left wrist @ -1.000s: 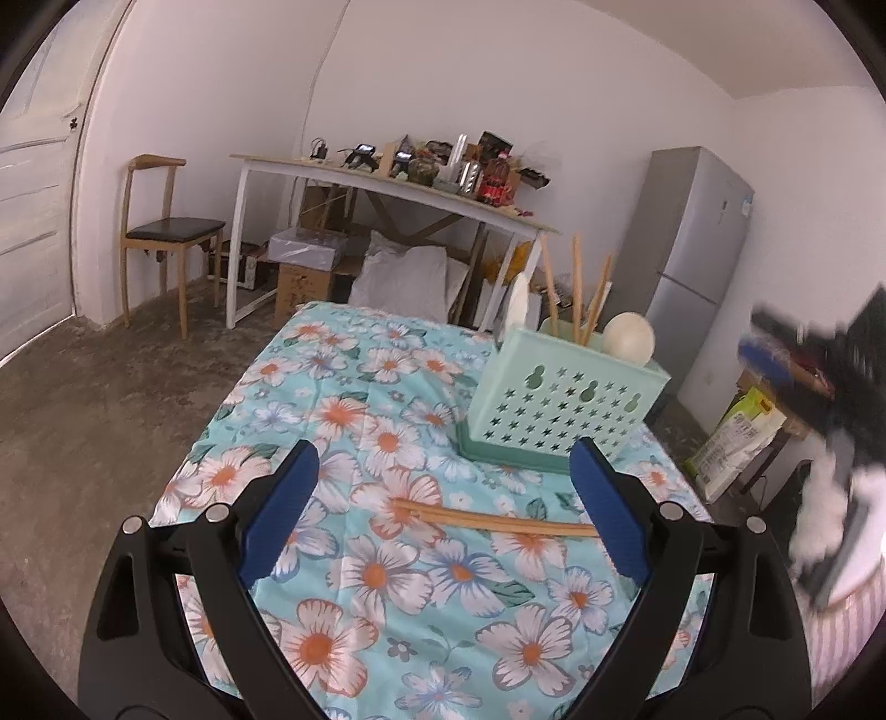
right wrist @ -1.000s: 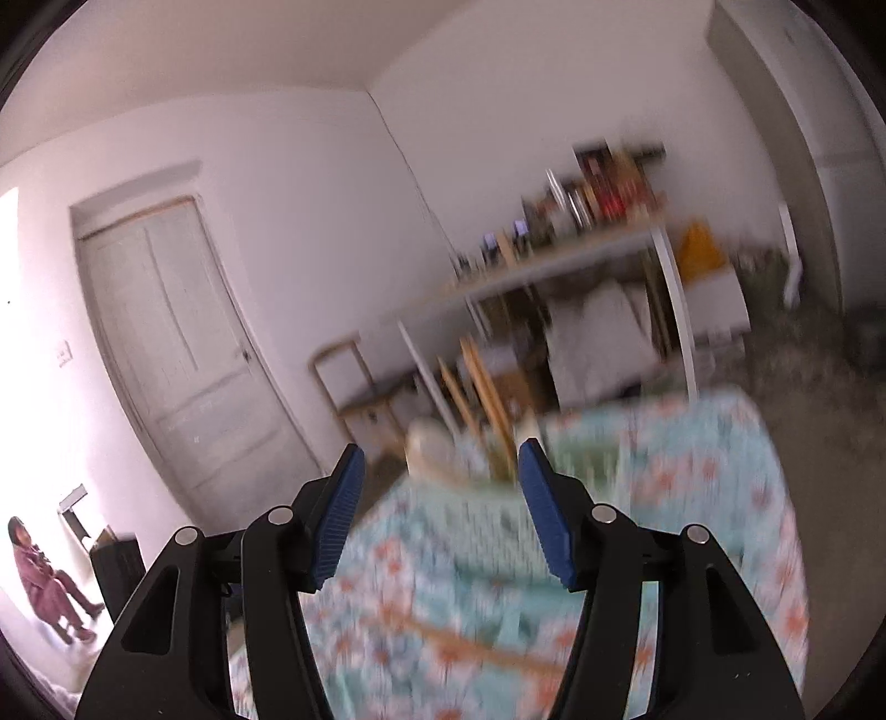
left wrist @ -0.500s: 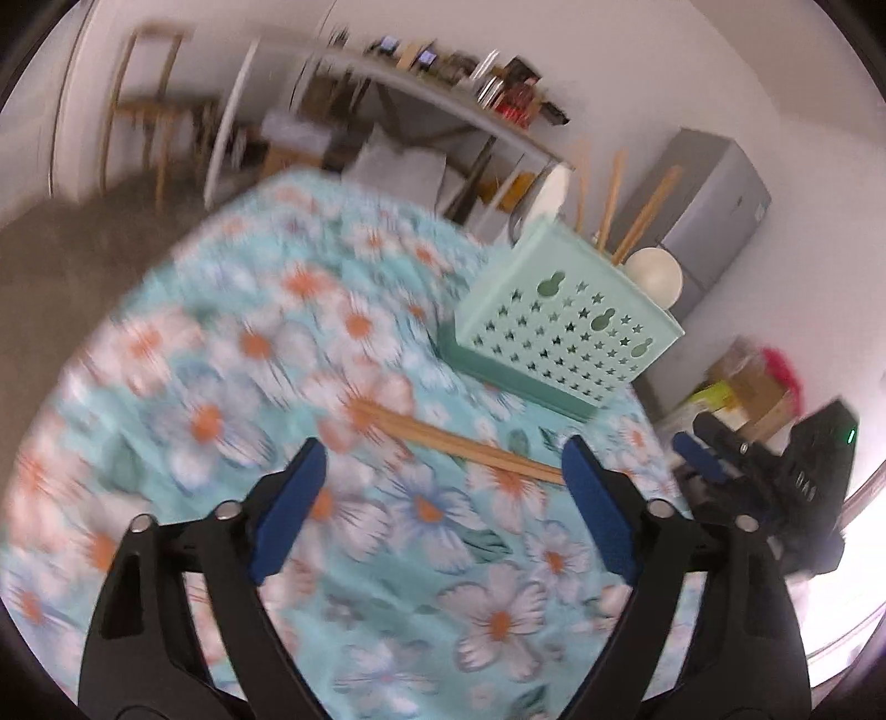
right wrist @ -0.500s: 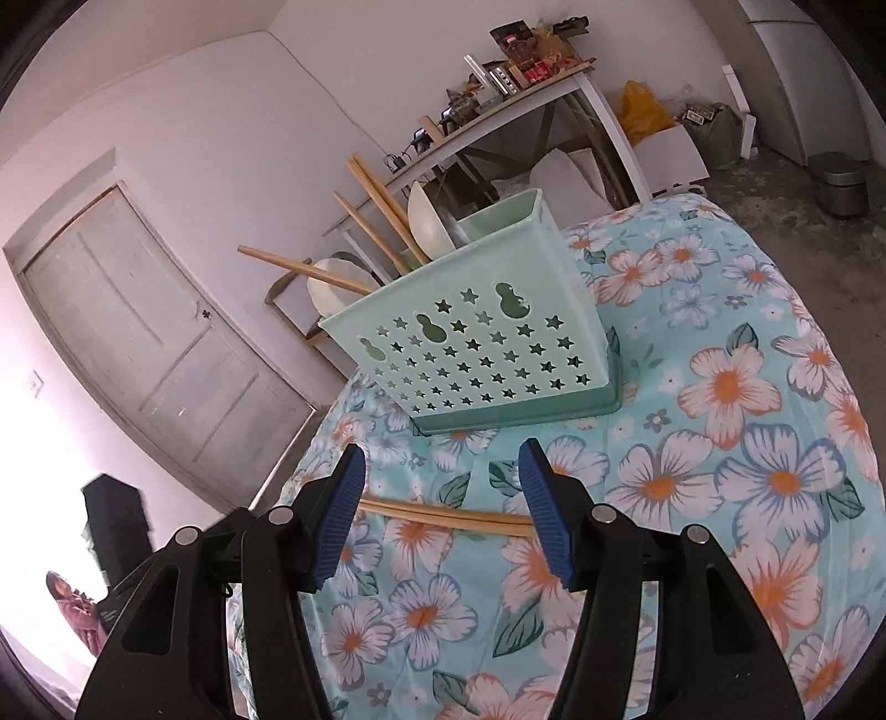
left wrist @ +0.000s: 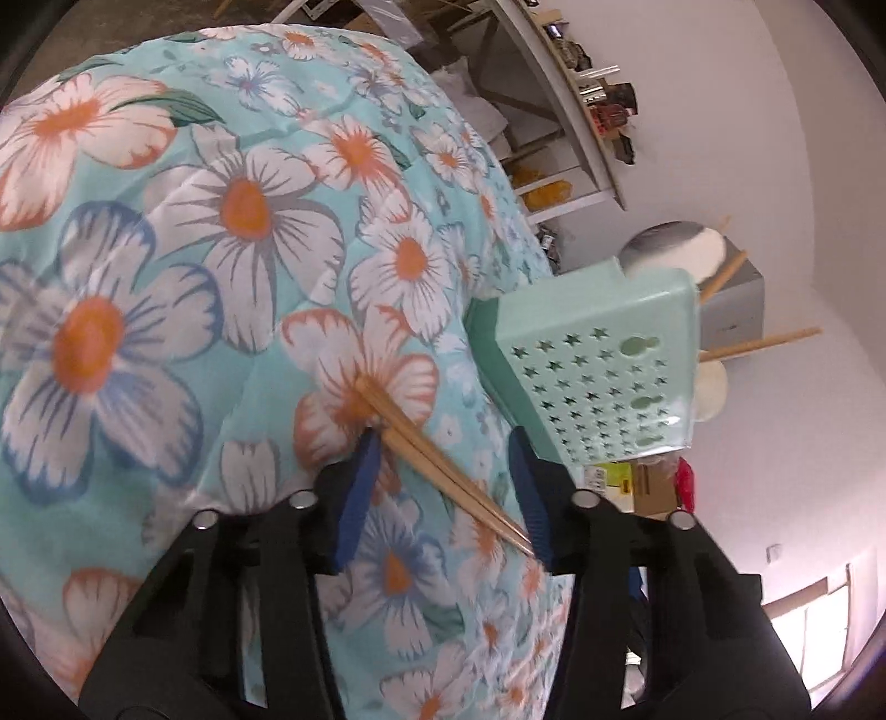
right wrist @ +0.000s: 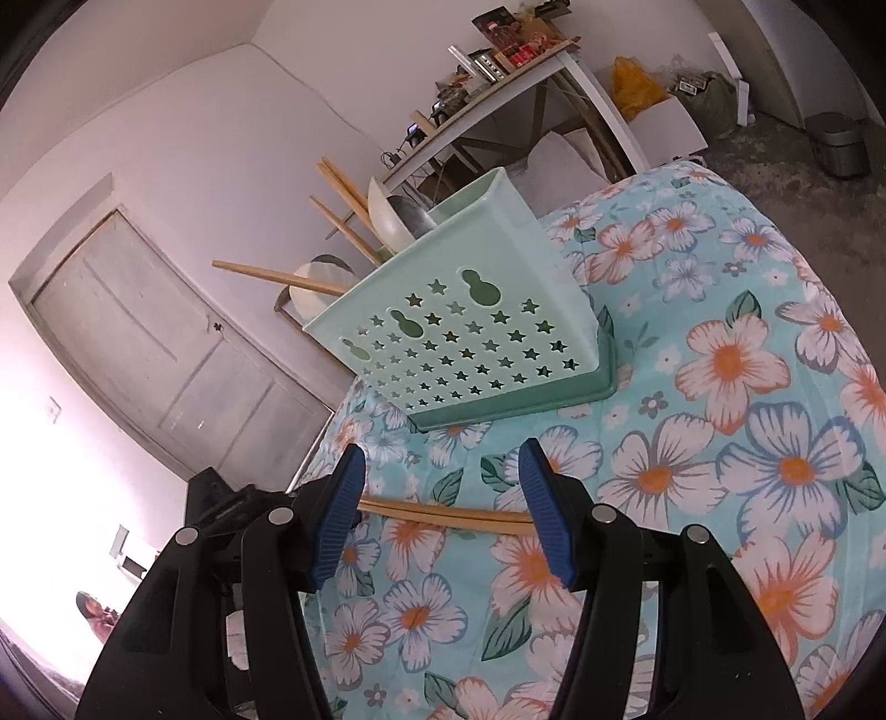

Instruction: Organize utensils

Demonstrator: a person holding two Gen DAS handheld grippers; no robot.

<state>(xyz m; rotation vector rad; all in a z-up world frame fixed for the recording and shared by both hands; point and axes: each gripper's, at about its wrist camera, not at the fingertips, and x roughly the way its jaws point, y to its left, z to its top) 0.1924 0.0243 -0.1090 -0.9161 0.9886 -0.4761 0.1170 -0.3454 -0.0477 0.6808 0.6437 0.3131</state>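
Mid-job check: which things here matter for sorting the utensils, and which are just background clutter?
Part of the job:
chopsticks on the cloth
green utensil basket
chopsticks and spoons already in it
left gripper, open
right gripper, open

Just lying about:
cluttered shelf table
yellow bag
door

A pair of chopsticks (right wrist: 443, 514) is laid flat on the cloth-covered table (right wrist: 775, 421), just in front of the basket (right wrist: 470, 327), apart from it; more chopsticks (right wrist: 271, 274) and spoons (right wrist: 387, 213) are stood inside the basket
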